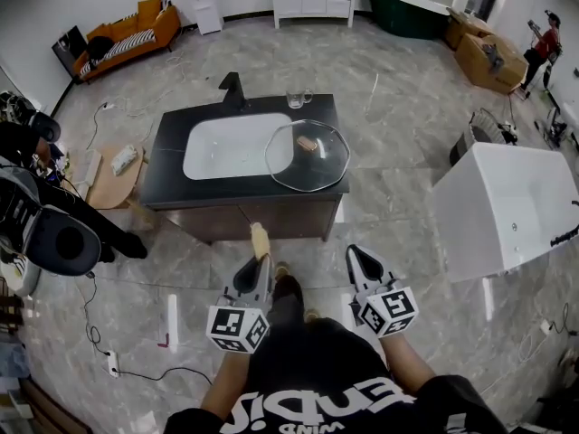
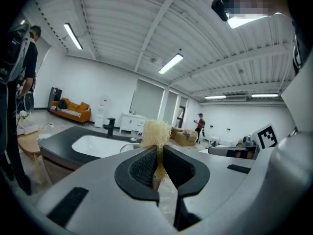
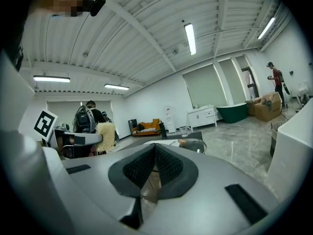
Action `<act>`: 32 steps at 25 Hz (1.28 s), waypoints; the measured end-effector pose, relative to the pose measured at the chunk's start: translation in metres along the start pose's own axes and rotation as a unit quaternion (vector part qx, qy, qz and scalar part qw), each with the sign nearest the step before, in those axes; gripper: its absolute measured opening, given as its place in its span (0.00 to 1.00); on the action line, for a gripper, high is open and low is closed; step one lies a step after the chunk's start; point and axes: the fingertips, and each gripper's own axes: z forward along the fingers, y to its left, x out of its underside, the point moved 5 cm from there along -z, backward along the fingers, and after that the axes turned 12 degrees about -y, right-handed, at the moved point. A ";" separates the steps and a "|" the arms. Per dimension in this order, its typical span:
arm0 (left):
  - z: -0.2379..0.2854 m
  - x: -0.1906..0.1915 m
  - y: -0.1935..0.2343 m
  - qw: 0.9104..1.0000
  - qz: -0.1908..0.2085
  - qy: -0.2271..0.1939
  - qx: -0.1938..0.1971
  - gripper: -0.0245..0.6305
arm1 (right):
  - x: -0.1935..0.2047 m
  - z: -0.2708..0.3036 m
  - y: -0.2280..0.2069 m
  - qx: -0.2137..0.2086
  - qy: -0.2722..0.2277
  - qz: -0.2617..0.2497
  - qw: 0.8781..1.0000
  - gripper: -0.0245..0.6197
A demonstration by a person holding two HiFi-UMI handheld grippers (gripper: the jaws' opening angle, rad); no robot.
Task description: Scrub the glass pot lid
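Note:
The glass pot lid (image 1: 308,155) lies flat on the right part of a black counter (image 1: 176,127), partly over the white sink basin (image 1: 233,146); it also shows far off as the lid (image 3: 191,144). My left gripper (image 1: 260,253) is shut on a yellowish loofah scrubber (image 1: 261,240), whose fibrous top pokes above the jaws as the scrubber (image 2: 156,132). My right gripper (image 1: 357,256) is shut with nothing in it. Both are held in front of the person, short of the counter's near edge.
A black faucet (image 1: 232,87) and a glass mug (image 1: 298,98) stand at the counter's back. A white bathtub (image 1: 507,204) sits to the right, camera gear (image 1: 45,224) to the left. An orange sofa (image 1: 127,34) and people stand further away.

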 end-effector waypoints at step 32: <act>0.252 -0.006 0.136 0.997 -0.015 0.042 0.064 0.10 | -0.002 0.236 -0.101 0.037 0.031 -0.012 0.999 0.06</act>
